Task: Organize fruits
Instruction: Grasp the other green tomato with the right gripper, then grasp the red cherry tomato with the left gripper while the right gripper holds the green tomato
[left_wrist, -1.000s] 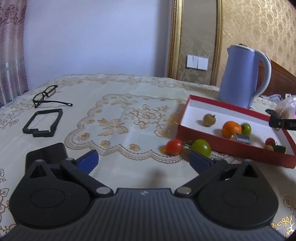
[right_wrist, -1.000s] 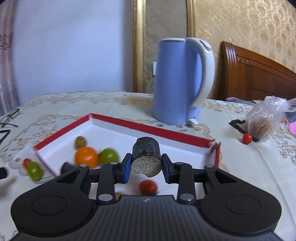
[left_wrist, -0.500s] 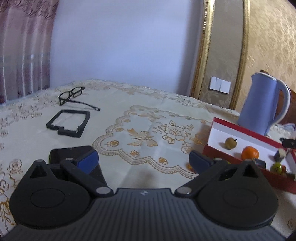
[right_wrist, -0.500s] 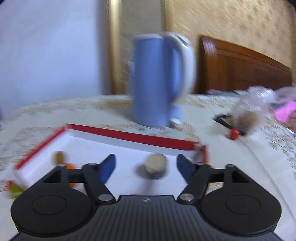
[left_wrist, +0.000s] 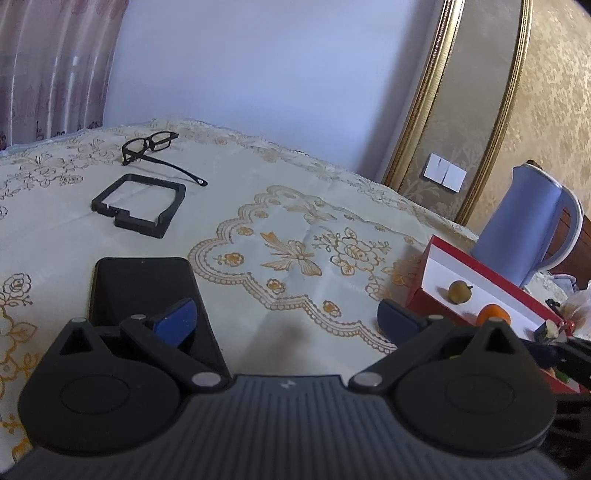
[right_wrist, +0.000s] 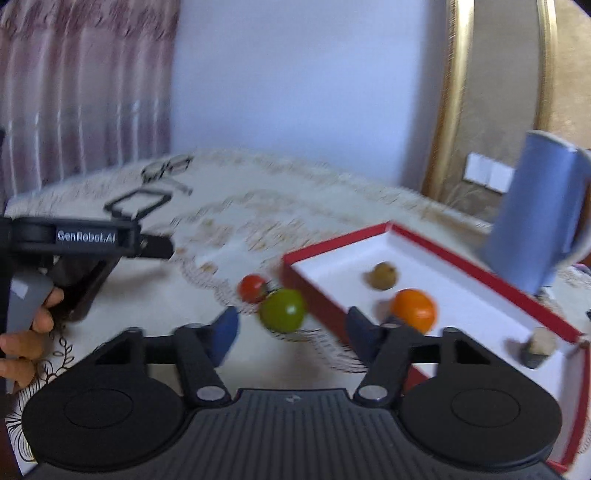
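Observation:
A red box with a white floor (right_wrist: 476, 273) holds a brown fruit (right_wrist: 384, 275), an orange fruit (right_wrist: 413, 309) and a dark cylinder piece (right_wrist: 537, 347). A green fruit (right_wrist: 283, 309) and a red tomato (right_wrist: 253, 288) lie on the cloth just left of the box. My right gripper (right_wrist: 291, 332) is open and empty, close in front of the green fruit. My left gripper (left_wrist: 284, 317) is open and empty over the tablecloth; the box (left_wrist: 436, 254), brown fruit (left_wrist: 460, 291) and orange fruit (left_wrist: 493, 314) lie to its right.
A blue kettle (left_wrist: 524, 225) stands behind the box. A black phone (left_wrist: 140, 288) lies under the left finger. A black frame (left_wrist: 140, 203) and glasses (left_wrist: 151, 146) lie at the far left. The other hand-held gripper (right_wrist: 85, 236) shows at the left.
My right gripper let go of the dark cylinder in the box, opened, and swung left toward the green fruit. My left gripper turned left, away from the fruits.

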